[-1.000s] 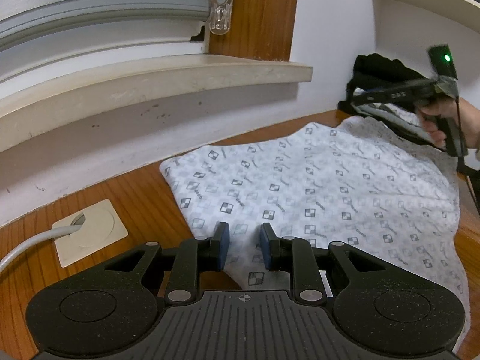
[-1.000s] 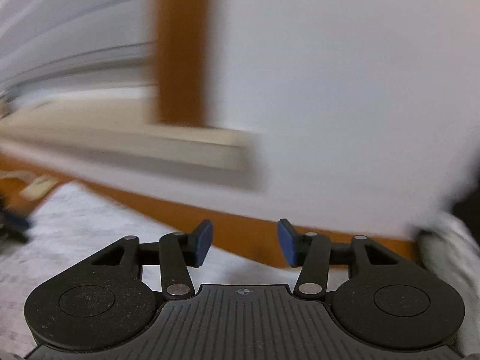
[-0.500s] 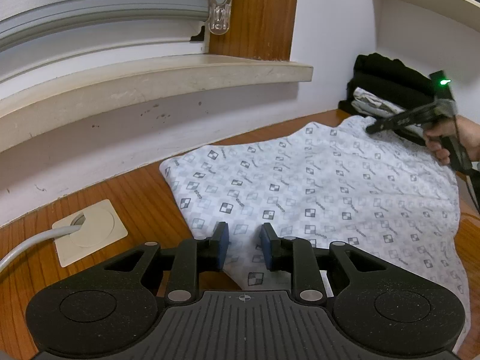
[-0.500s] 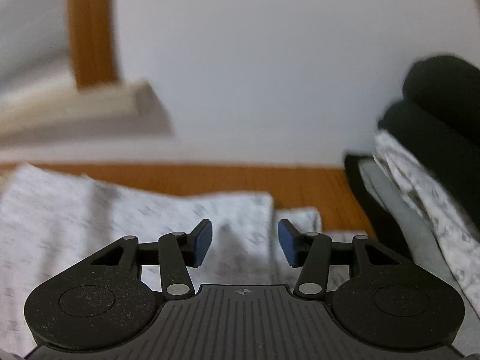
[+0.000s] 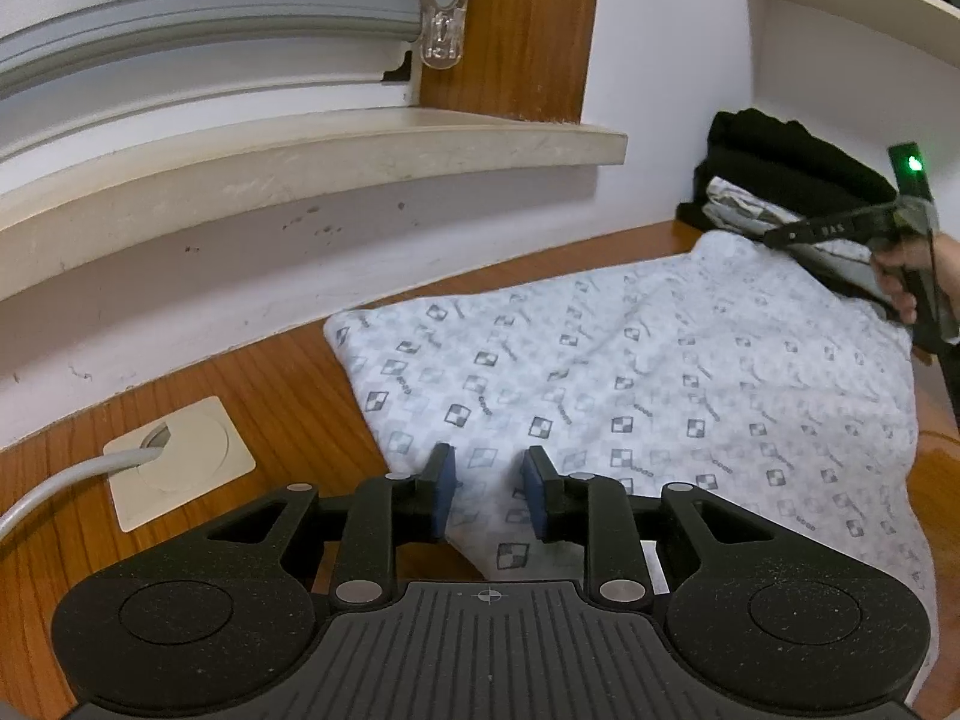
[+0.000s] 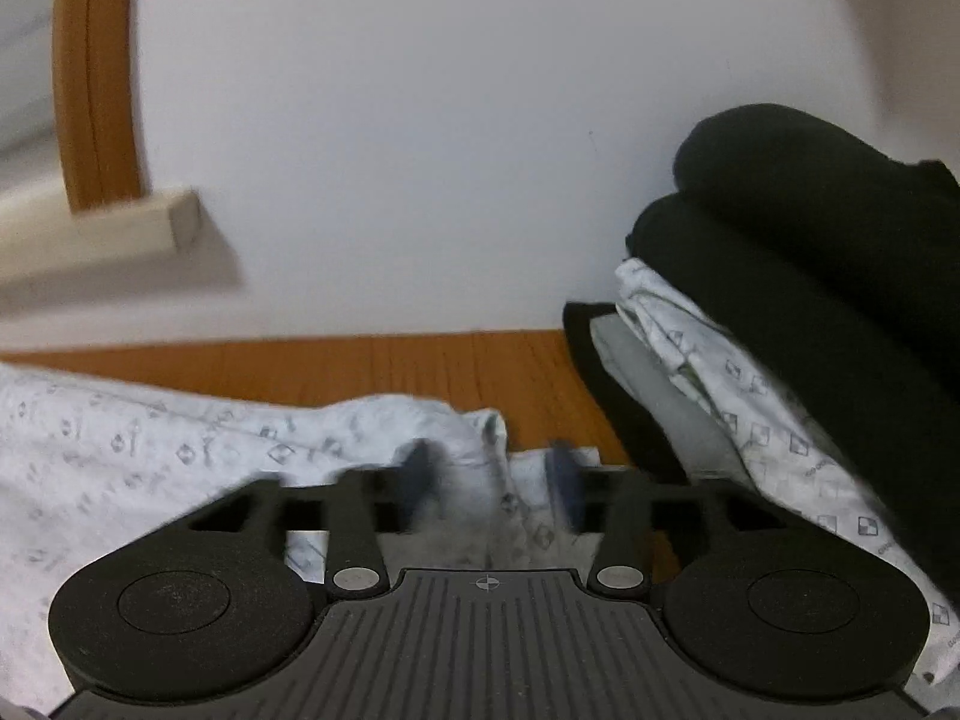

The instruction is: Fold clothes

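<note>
Left gripper (image 5: 486, 495) tilts downward, fingers (image 5: 441, 495) parted — right gripper (image 6: 489, 489) likewise, fingers wider apart.

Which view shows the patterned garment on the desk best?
The left wrist view: the patterned garment lies spread nearly whole on the desk. The right wrist view shows only a blurred, bunched edge of it.

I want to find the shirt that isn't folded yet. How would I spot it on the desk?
Look at the brown wooden desk below the cream window sill. Spread flat across its middle lies the white cloth garment printed with small grey checkered squares. Unlike the folded stack of black and white clothes in the far corner against the wall, it lies open and alone.
</note>
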The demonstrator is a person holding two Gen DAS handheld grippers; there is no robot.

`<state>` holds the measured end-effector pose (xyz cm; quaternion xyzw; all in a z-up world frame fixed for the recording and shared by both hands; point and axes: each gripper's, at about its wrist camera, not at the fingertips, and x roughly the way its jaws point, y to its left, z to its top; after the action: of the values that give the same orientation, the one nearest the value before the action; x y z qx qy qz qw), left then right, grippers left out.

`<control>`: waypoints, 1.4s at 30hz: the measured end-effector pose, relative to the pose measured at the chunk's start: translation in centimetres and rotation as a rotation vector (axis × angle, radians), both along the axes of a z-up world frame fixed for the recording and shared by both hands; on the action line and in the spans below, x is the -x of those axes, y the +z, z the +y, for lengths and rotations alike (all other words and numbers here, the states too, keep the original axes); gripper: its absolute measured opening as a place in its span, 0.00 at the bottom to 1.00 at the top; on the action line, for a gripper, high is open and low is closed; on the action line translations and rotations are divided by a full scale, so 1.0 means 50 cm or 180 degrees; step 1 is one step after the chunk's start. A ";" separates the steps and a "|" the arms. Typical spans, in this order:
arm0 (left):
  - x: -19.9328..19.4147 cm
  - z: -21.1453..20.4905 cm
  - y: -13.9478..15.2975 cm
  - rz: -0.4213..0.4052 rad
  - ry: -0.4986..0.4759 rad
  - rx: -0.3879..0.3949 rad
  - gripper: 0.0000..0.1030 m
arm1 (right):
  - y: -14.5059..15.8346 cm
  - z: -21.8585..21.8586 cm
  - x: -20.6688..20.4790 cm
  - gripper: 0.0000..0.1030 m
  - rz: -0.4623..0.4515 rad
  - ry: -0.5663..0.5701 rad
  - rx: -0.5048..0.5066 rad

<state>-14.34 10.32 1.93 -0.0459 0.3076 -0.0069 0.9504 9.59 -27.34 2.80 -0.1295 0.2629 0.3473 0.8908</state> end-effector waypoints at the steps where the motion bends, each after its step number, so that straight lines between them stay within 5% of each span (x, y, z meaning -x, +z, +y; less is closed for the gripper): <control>1: 0.000 0.001 0.000 -0.0005 0.0008 0.0008 0.29 | 0.003 -0.006 0.010 0.51 0.0005 0.0043 -0.0067; 12: -0.002 -0.012 0.004 -0.0014 0.0051 -0.0161 0.34 | -0.056 -0.160 0.111 0.50 0.0305 0.0331 -0.0153; 13: -0.002 -0.010 0.002 -0.0005 0.0054 -0.0138 0.34 | -0.061 -0.171 0.113 0.47 0.0299 0.0334 -0.0180; 14: -0.003 -0.006 0.001 0.0003 0.0059 -0.0104 0.34 | -0.063 -0.183 0.115 0.23 0.0288 0.0336 -0.0228; 16: -0.004 0.000 0.000 0.0017 0.0068 -0.0053 0.34 | -0.053 -0.205 0.121 0.04 0.0221 0.0273 -0.0344; 19: -0.004 -0.002 -0.001 0.0021 0.0065 -0.0076 0.35 | -0.037 -0.240 0.126 0.05 0.0204 0.0166 -0.0458; 23: -0.005 -0.002 -0.001 0.0024 0.0062 -0.0082 0.35 | -0.038 -0.239 0.110 0.23 0.0303 0.0123 -0.0420; 26: -0.004 -0.003 -0.001 0.0023 0.0064 -0.0092 0.37 | -0.016 -0.207 0.098 0.55 0.0155 0.0037 -0.0452; 34: 0.008 -0.002 0.011 -0.0155 0.0064 -0.0069 0.40 | -0.024 -0.065 0.128 0.65 0.0095 0.0591 -0.0338; 38: 0.013 -0.009 0.016 -0.0233 -0.0082 -0.0051 0.24 | -0.073 -0.037 0.149 0.71 0.0156 0.0754 -0.0034; 42: 0.012 -0.016 0.017 -0.0203 -0.0112 -0.0068 0.23 | -0.082 -0.056 0.130 0.80 0.0268 0.0729 -0.0167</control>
<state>-14.93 9.50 2.78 -0.0301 0.2781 -0.0218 0.9598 3.09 -30.13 -1.29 -0.1205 0.2744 0.4586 0.8366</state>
